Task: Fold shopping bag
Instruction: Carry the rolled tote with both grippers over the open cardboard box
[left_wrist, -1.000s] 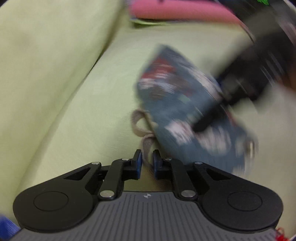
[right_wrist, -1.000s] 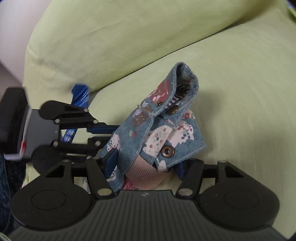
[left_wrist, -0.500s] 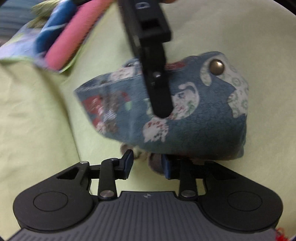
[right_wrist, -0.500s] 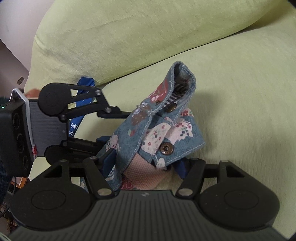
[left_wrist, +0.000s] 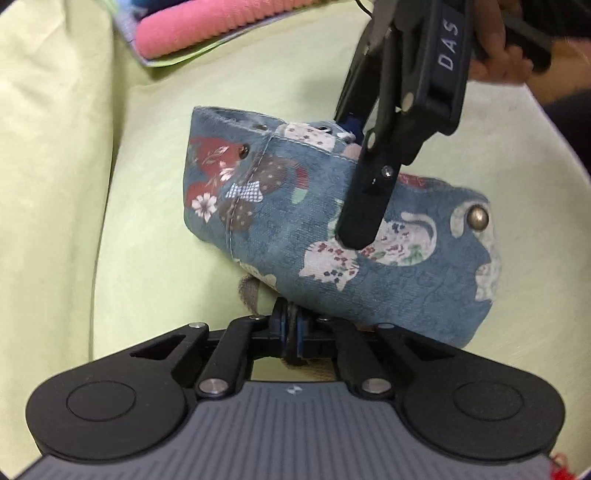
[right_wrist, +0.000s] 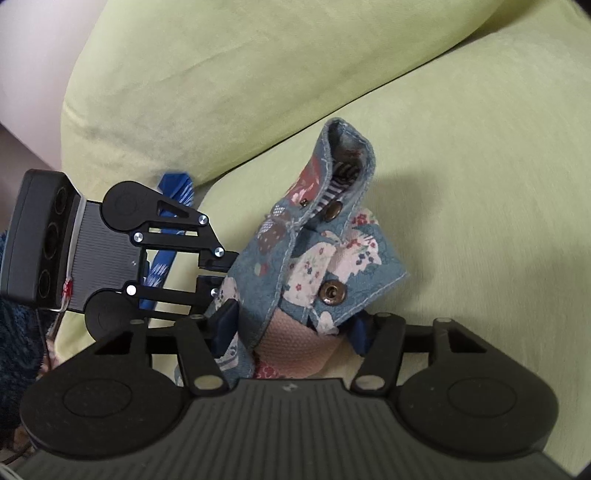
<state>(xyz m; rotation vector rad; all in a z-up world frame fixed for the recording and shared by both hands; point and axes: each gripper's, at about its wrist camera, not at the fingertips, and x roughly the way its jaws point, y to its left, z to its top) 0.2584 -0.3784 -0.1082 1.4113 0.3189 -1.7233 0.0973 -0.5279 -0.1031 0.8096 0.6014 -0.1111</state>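
Centrally, one folded blue floral cloth shopping bag (left_wrist: 369, 258) lies on the green sofa cushion (left_wrist: 155, 229). Left claw (left_wrist: 291, 332), nearly closed, pinches its beige webbing handle (left_wrist: 249, 291). Right claw (right_wrist: 291, 325) clamps the bundle. Two brass snaps (right_wrist: 332, 291) appear in the right view, one in the left; only the left shows a pink towel (left_wrist: 207, 26) at upper left.

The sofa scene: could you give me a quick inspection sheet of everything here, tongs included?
Surface: green sofa, seat and back cushion.
Job's things: bag, a blue patterned bundle with brass snaps, held up off the seat.
Clutter: pink roll on a printed cloth at the back; blue strap beside the left tongs.
Tongs: left tongs shut on the bag's strap; right tongs clamp the bundle from both sides.
Cables: nothing seen.
Surroundings: pale wall.
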